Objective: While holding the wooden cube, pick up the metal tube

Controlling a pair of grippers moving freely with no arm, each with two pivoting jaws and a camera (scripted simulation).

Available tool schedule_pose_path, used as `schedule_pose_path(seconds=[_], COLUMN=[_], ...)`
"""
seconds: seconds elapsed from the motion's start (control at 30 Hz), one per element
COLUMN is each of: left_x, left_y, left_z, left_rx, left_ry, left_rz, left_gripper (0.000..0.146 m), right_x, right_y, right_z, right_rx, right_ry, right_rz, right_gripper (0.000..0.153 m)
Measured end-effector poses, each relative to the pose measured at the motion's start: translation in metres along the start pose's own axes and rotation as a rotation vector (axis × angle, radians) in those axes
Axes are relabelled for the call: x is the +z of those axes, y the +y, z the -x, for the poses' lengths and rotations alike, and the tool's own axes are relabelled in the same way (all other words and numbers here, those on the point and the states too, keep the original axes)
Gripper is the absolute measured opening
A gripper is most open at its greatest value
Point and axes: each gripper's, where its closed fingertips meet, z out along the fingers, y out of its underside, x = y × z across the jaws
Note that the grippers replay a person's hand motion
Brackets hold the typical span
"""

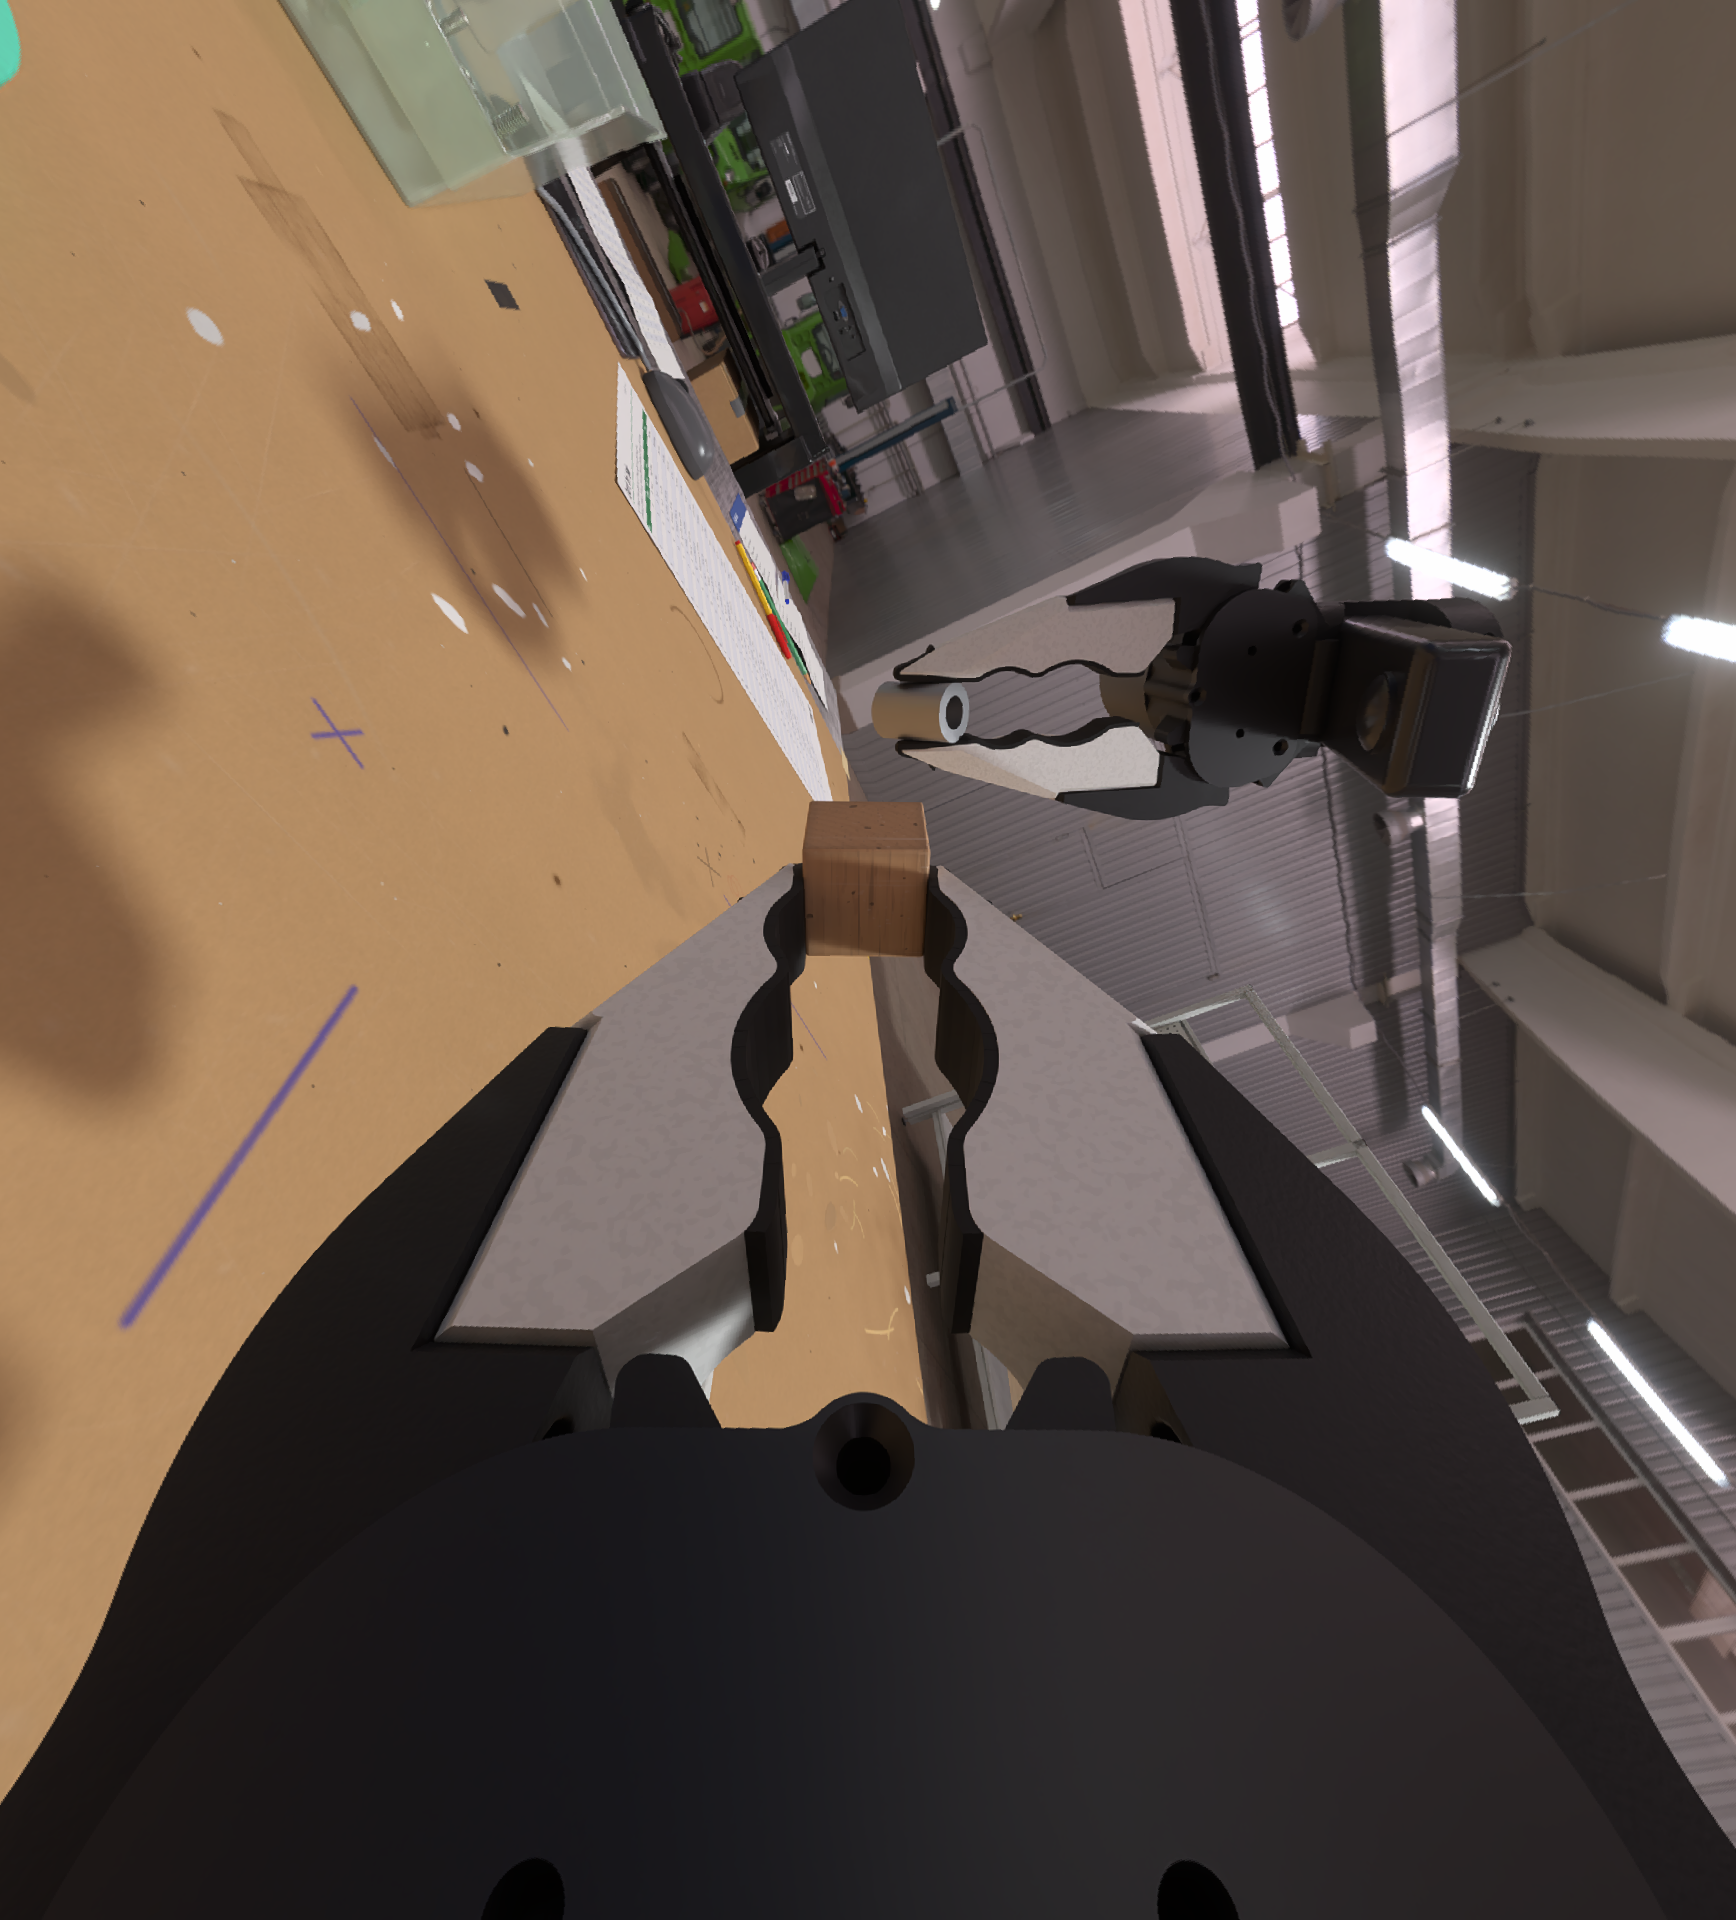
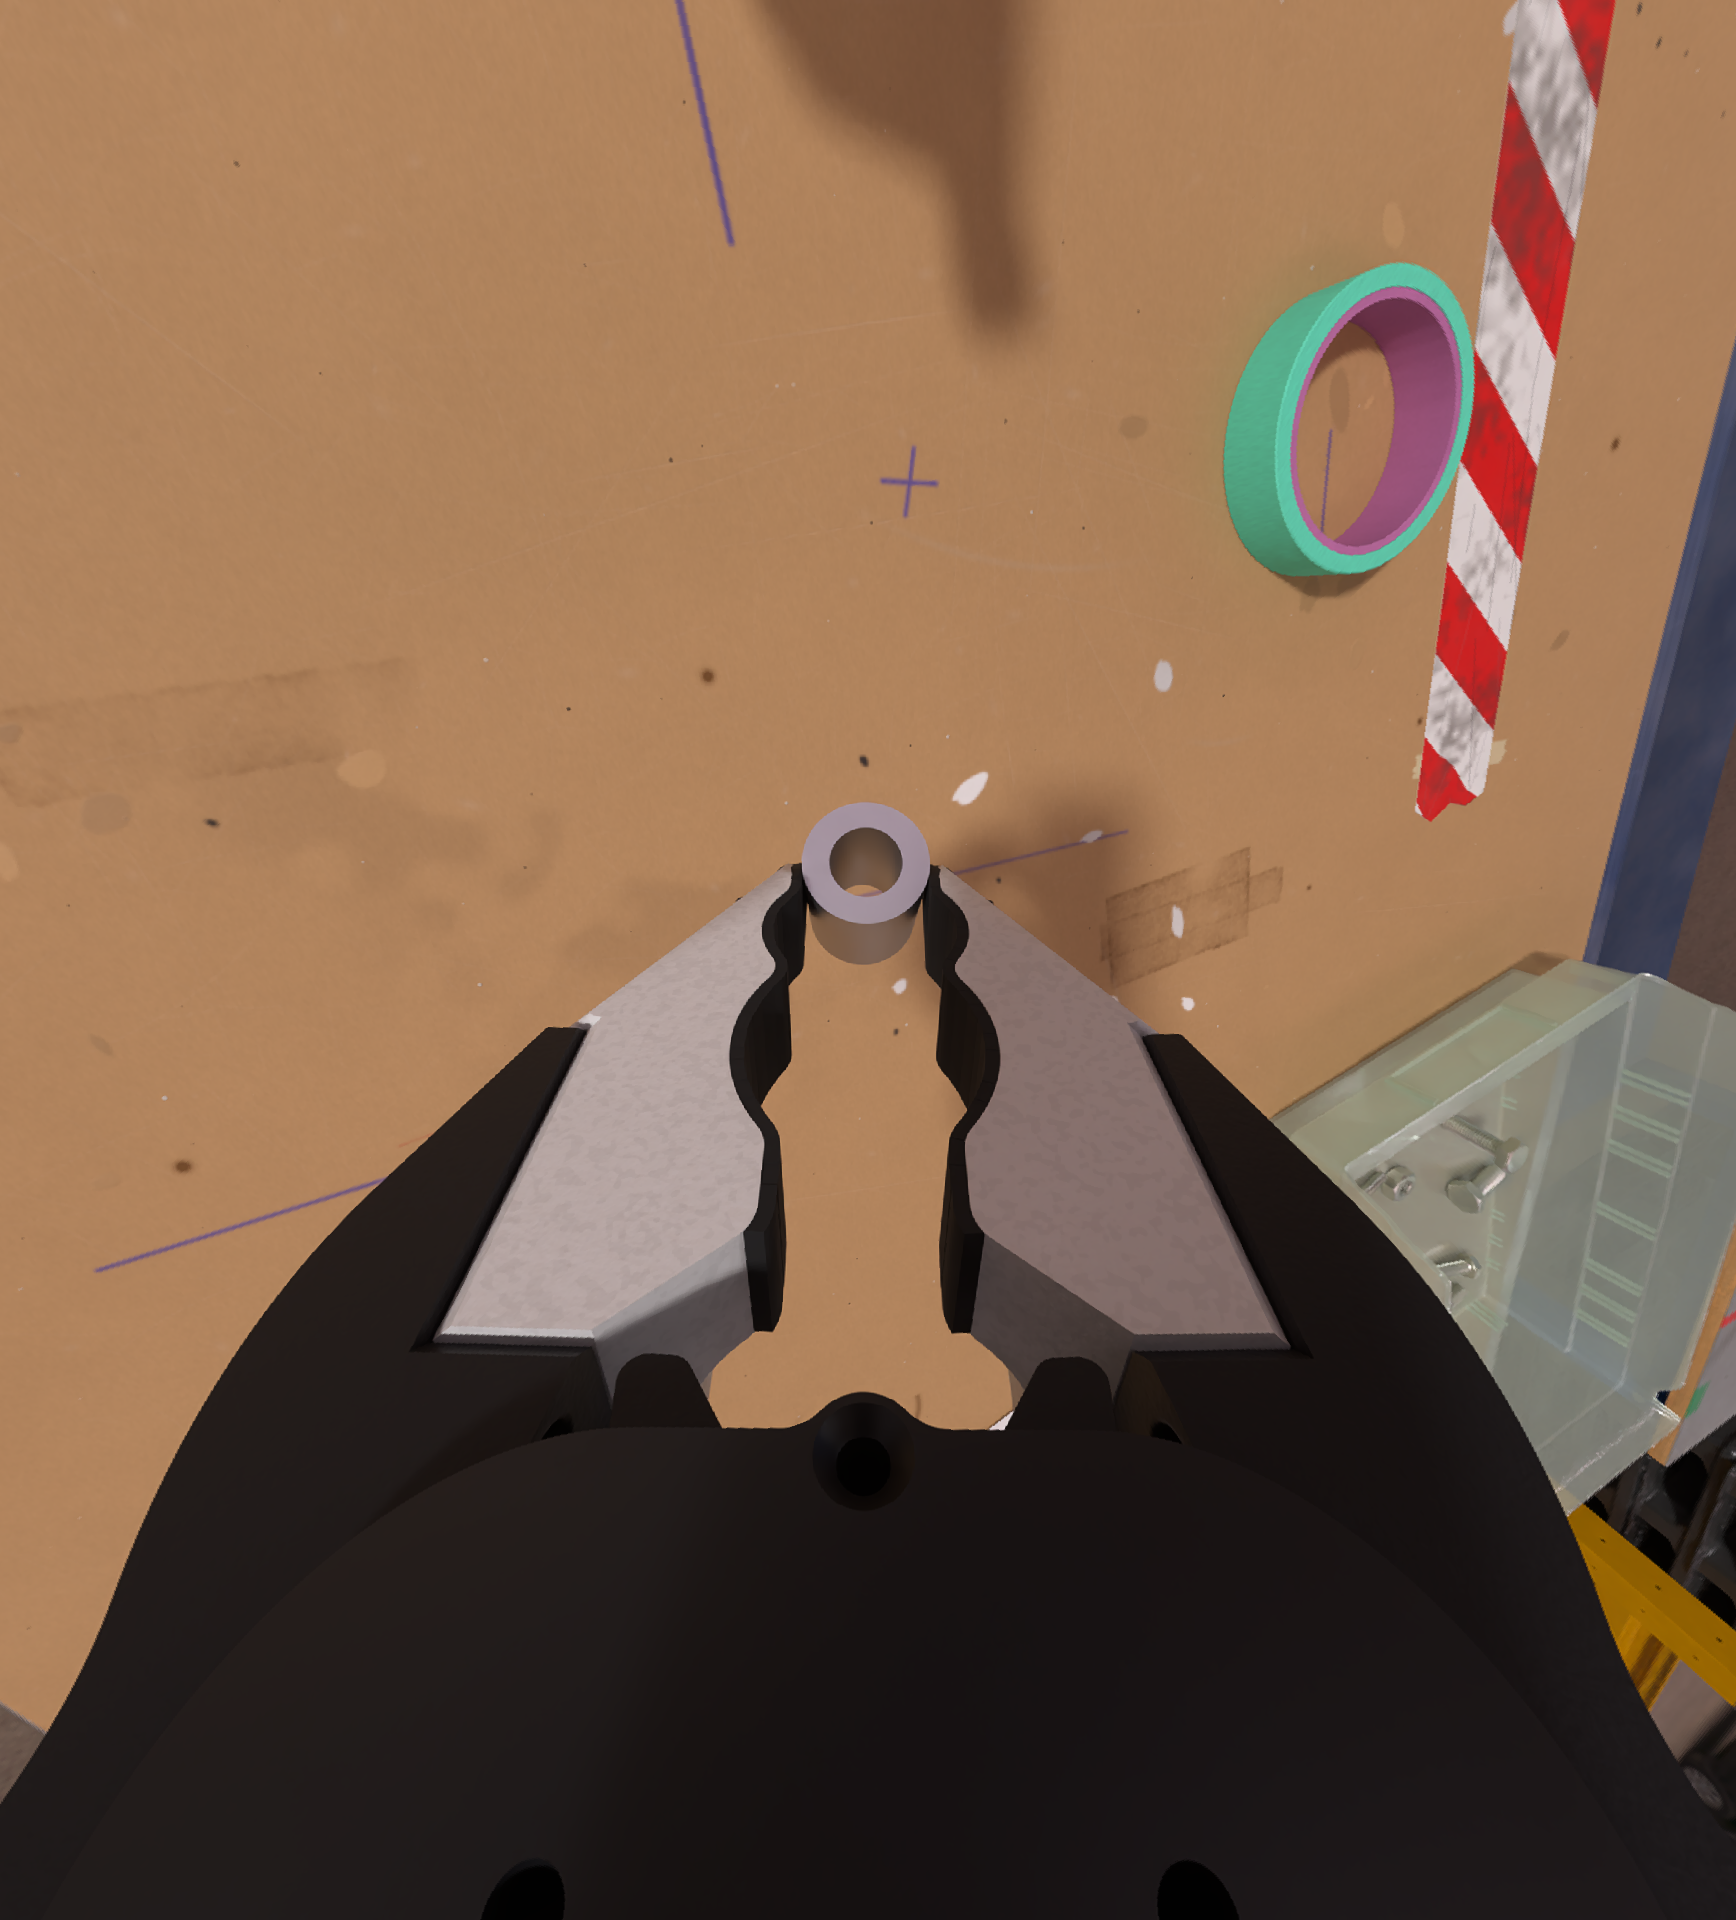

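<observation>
So the biggest thing in both views is the brown workbench top (image 2: pixel 428 520), scuffed up with white paint flecks, thin purple pen lines and a little purple cross. Soft dark shadows sit on it too.

Next down in size is the clear plastic bin (image 2: pixel 1550 1195) near the bench edge. In the right wrist view you can see a few screws lying in it. It also shows at the top of the left wrist view (image 1: pixel 490 94).

A red and white striped tape strip (image 2: pixel 1498 416) is stuck flat along the bench edge. Just beside it sits a green tape roll (image 2: pixel 1259 457) with a purple inner ring. I can't tell if the two touch.

Left gripper (image 1: pixel 866 894) is clamped on the wooden cube (image 1: pixel 864 883), which is pinched right at the fingertips and held up off the bench, out by the bench edge.

Right gripper (image 2: pixel 864 883) is squeezed onto the metal tube (image 2: pixel 864 868), again at the very tips. From its own camera you look straight down the tube's bore, so it's pointing at the bench. In the left wrist view the same gripper (image 1: pixel 931 712) hangs in the air off past the cube with the tube (image 1: pixel 921 712) crosswise between its tips, clear of the bench surface and well apart from the cube
</observation>
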Motion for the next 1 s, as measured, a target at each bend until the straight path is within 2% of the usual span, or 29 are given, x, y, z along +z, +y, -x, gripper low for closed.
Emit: schedule_pose_path(seconds=[1.0], left_x=[-0.0032], left_y=[-0.0018], left_z=[-0.003], left_rx=[-0.001], left_ry=[0.017], left_rz=[-0.001], left_gripper=[0.021], right_x=[-0.0055], right_y=[-0.0053], right_z=[-0.0004], right_rx=[-0.099], right_ry=[0.044], right_rz=[-0.028], right_gripper=[0.022])
